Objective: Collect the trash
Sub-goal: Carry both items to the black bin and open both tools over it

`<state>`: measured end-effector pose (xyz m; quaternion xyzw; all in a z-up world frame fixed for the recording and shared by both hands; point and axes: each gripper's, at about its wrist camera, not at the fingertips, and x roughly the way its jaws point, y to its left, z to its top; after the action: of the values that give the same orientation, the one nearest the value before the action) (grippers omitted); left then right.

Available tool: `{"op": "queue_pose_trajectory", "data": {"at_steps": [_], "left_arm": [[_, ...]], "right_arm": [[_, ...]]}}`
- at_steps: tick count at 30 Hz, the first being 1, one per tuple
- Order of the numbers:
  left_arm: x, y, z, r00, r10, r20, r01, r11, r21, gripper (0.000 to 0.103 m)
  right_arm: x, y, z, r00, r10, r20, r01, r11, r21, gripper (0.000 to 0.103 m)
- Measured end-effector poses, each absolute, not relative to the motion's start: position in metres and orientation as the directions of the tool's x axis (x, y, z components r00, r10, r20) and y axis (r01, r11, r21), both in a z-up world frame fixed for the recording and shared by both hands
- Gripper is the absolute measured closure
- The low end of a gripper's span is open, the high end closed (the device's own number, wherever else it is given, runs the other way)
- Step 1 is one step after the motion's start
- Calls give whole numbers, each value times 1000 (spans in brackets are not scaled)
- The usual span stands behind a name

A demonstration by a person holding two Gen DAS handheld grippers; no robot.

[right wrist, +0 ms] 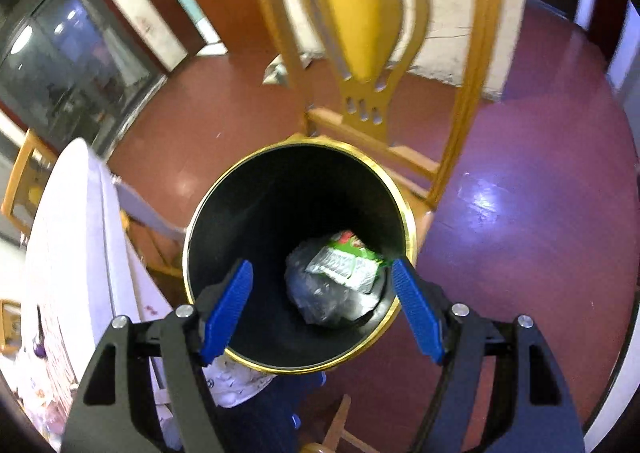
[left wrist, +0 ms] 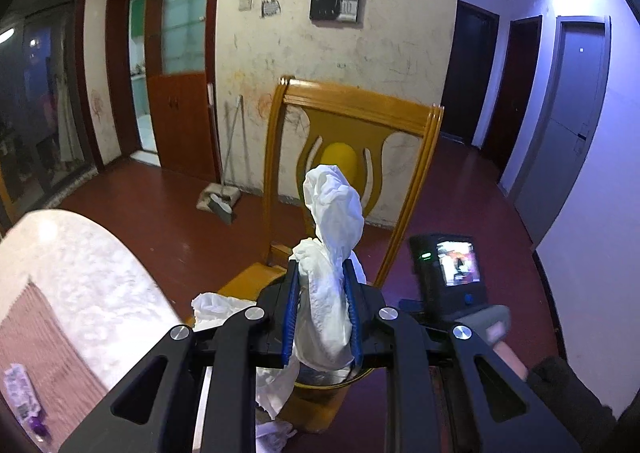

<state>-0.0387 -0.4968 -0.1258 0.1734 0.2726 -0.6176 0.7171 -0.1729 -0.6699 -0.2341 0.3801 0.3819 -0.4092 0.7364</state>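
A: Marble-pale and rounded, the surface (left wrist: 92, 273) sits far left, one woven mat lying on it.

B: Centre now: the left tool (left wrist: 322, 293) is clamped on one crumpled white tissue (left wrist: 332, 233), soft, wrinkled, twisted up into a knob above the two blue ribbed pads (left wrist: 291, 309).

A: Behind it, one glossy yellow wooden chair (left wrist: 356, 113), with a curved carved back and an oval panel.

B: Further right, the other handheld unit, its little screen glowing.

A: Right wrist view, left to right: white surface edge, then one round bin (right wrist: 408, 221), black inside with a shiny gold rim.

B: Inside it, one crinkly grey plastic wad (right wrist: 316, 293) and one green-and-white wrapper (right wrist: 348, 261), touching each other at the bottom.

A: The right tool (right wrist: 322, 305) hangs above the bin's near rim, jaws spread wide, nothing between them.
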Motion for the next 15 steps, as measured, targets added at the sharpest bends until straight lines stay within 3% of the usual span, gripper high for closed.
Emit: {"op": "queue_pose_trajectory", "data": {"at_steps": [15], "left_arm": [[-38, -597, -211, 11, -670, -742, 980, 154, -124, 83]], "right_arm": [[-212, -681, -217, 334, -425, -841, 936, 253, 244, 29]]}}
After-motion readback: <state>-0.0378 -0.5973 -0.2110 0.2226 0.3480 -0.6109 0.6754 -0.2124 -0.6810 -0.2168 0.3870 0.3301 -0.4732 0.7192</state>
